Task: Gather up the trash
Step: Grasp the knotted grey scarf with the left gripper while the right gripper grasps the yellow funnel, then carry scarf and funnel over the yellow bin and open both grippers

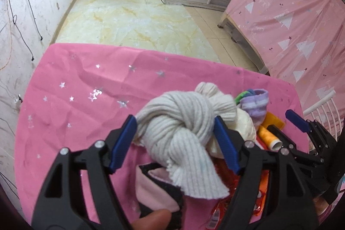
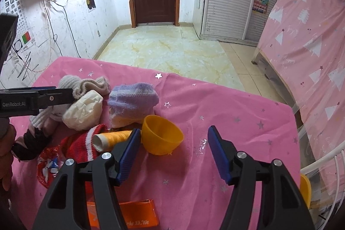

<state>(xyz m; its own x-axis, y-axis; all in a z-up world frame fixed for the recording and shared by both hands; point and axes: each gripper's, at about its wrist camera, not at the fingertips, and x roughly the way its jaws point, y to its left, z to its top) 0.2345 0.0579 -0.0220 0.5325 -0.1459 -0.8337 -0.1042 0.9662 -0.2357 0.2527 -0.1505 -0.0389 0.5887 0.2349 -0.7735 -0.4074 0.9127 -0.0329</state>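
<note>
We see the left gripper (image 1: 175, 135) with jaws apart around the knotted cream sock (image 1: 181, 128), not pressing it (pile sits mid-desk (image 2: 226, 113)); right gripper (image 2: 172, 150) jaws apart, empty, beside the yellow bowl (image 2: 161, 137).

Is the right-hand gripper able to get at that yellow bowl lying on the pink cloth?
Probably yes. The right gripper is open, and the yellow bowl lies tipped just ahead of its left finger, with bare pink cloth around that side and nothing covering it.
</note>
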